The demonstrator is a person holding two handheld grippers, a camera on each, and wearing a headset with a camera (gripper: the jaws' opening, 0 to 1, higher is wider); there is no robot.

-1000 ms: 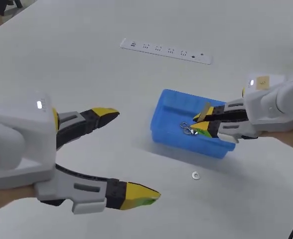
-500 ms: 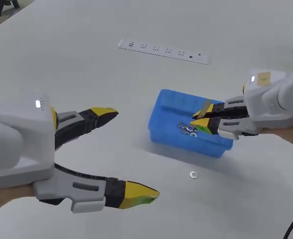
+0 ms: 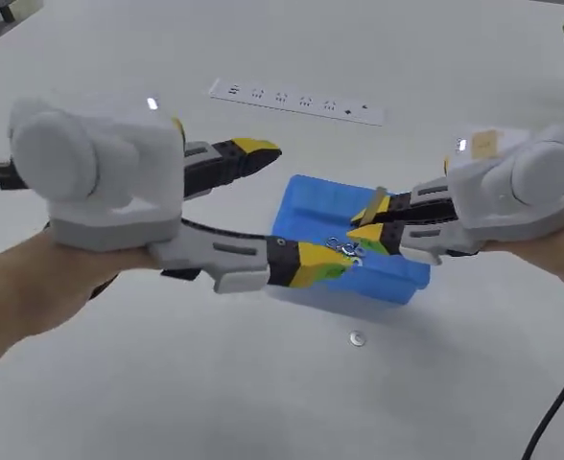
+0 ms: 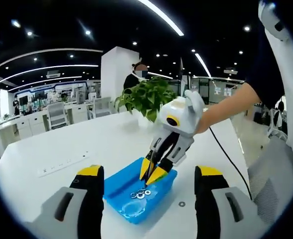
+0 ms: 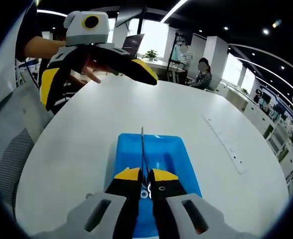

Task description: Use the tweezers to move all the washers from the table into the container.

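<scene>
Clamping tweezers point(image 5: 142, 148) in right gripper point(image 5: 140, 175) over container point(image 5: 169, 149); needing level tips for washer point(image 3: 358, 338) at six o'clock (left gripper point(image 4: 150, 172) gaping).

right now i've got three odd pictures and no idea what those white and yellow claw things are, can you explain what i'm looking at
There is no robot here: a person holds a two-fingered gripper in each hand. The head view comes from a headset camera looking down at the white table. The two round pictures come from a camera riding on each gripper, looking along its fingers. The left gripper is open and holds nothing. The right gripper is shut on thin tweezers, which reach over the blue container. Several washers lie inside it, and one washer lies on the table beside it. A power strip lies further back.
</scene>
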